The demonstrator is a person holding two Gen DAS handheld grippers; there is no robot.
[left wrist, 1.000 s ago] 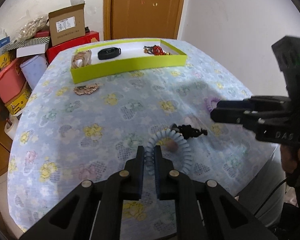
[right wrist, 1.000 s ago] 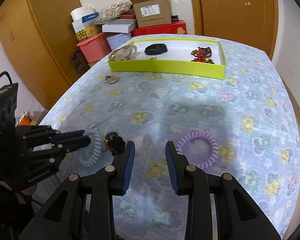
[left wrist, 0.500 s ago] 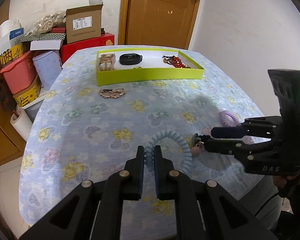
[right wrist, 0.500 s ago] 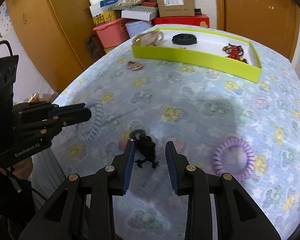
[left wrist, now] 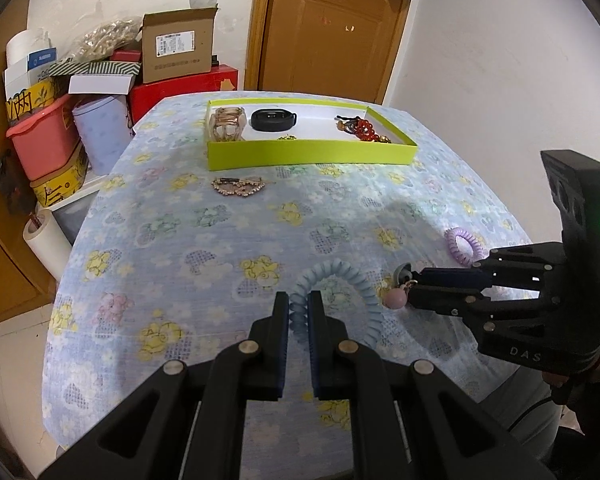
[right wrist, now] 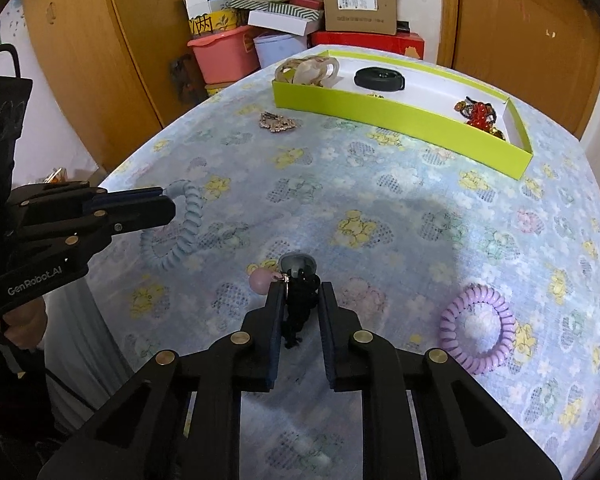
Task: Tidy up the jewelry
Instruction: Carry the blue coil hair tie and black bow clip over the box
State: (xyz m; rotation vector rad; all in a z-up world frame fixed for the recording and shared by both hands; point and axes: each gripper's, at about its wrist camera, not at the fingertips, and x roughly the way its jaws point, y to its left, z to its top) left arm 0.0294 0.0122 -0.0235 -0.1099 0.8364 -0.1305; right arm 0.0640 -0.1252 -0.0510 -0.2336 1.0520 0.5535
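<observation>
My left gripper [left wrist: 298,304] is shut on a light blue spiral hair tie [left wrist: 340,280], also seen in the right wrist view [right wrist: 184,232], and holds it above the floral tablecloth. My right gripper [right wrist: 300,300] has its jaws around a black hair ornament [right wrist: 298,304] with a pink bead [right wrist: 260,280]; in the left wrist view the gripper [left wrist: 414,290] holds the ornament [left wrist: 400,284] by its tips. A lime green tray [left wrist: 308,156] at the far side holds a beige claw clip [left wrist: 228,124], a black band [left wrist: 274,119] and red beads [left wrist: 362,128].
A purple spiral hair tie [right wrist: 476,328] lies on the cloth at the right. A sparkly heart clip [left wrist: 239,186] lies in front of the tray. Boxes and tubs [left wrist: 60,128] are stacked beyond the table's left side. A wooden door [left wrist: 328,28] stands behind.
Both grippers have lifted and pulled back. The blue hair tie has risen with the left gripper. The right gripper has closed in around the black ornament, which now sits between its jaws.
</observation>
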